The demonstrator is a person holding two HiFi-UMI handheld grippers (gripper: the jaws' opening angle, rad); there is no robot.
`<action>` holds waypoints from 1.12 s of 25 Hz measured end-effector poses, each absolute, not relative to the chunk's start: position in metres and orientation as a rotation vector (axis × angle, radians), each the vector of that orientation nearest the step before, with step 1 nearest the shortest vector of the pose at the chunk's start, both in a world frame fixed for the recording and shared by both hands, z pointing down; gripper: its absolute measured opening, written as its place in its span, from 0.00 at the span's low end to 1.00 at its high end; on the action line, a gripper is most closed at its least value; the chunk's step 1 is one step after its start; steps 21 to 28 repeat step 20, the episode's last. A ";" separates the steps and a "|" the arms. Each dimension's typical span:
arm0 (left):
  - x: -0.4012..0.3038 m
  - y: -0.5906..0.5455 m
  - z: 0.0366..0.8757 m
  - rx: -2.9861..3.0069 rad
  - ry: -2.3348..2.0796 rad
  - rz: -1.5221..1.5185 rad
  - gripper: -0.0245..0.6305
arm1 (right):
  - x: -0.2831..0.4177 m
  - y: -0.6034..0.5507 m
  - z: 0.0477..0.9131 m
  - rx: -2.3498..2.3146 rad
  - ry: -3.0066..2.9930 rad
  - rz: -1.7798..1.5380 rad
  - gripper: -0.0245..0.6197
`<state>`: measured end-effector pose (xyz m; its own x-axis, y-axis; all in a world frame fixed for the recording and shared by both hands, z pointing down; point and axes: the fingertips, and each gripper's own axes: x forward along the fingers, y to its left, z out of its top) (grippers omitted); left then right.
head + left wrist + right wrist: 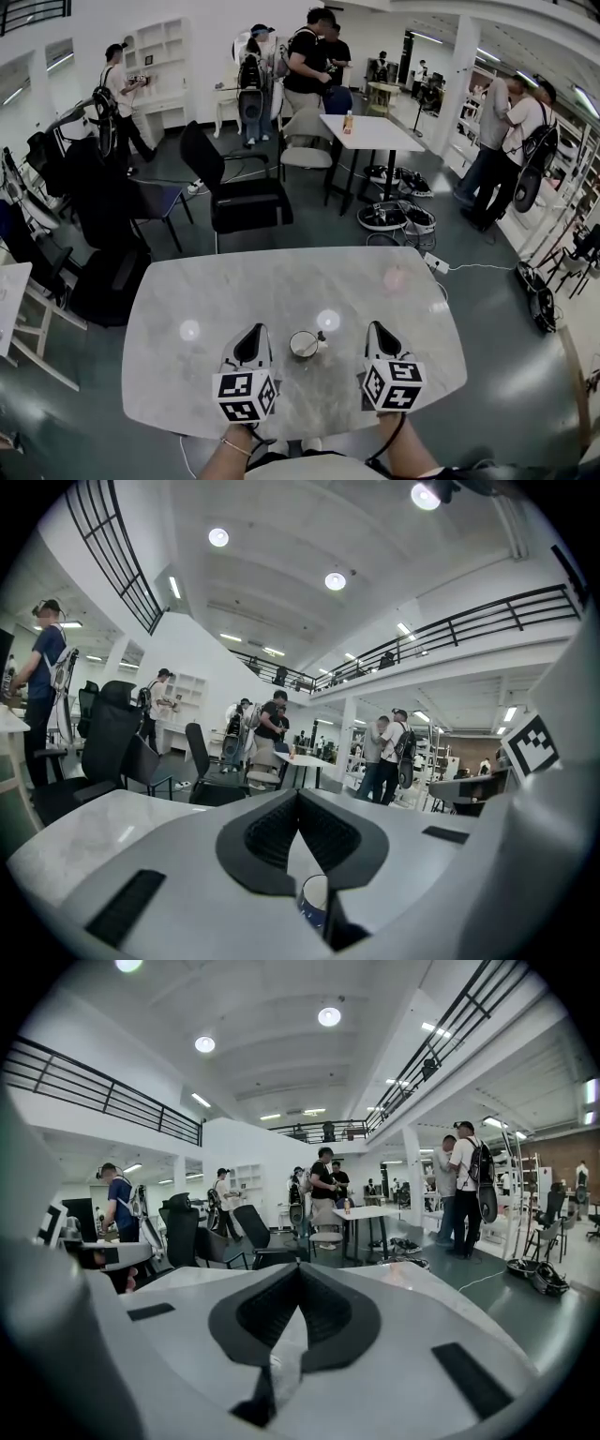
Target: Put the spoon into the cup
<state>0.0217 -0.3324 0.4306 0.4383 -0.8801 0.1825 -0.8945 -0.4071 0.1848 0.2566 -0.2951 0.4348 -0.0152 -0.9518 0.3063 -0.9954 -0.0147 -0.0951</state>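
Observation:
A small white cup (pixel 305 344) stands on the pale marble table (pixel 206 291), near its front edge. A small dark piece, seemingly the spoon's end (pixel 322 336), sticks up at the cup's right rim. The left gripper (pixel 253 331) hovers just left of the cup, shut with nothing in it. Just right of the cup is the right gripper (pixel 375 328), also shut and empty. In the left gripper view the jaws (pixel 298 795) meet at the tips, and the cup (pixel 314 902) shows low between them. The right gripper view has the jaws (pixel 298 1269) closed over bare table.
Behind the table stands a black office chair (pixel 239 202). Farther back is a white table (pixel 370 131) with a bottle on it. More dark chairs (pixel 103 234) crowd the left. Several people stand at the back and right. Cables and gear (pixel 394 216) lie on the floor.

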 end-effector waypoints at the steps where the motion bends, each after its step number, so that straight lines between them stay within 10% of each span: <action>1: 0.022 -0.333 0.431 2.439 -1.541 0.085 0.07 | 0.257 -0.296 0.435 2.092 -2.093 0.434 0.09; 28: 0.022 -0.340 0.435 2.422 -1.551 0.100 0.07 | 0.256 -0.303 0.443 2.065 -2.108 0.478 0.09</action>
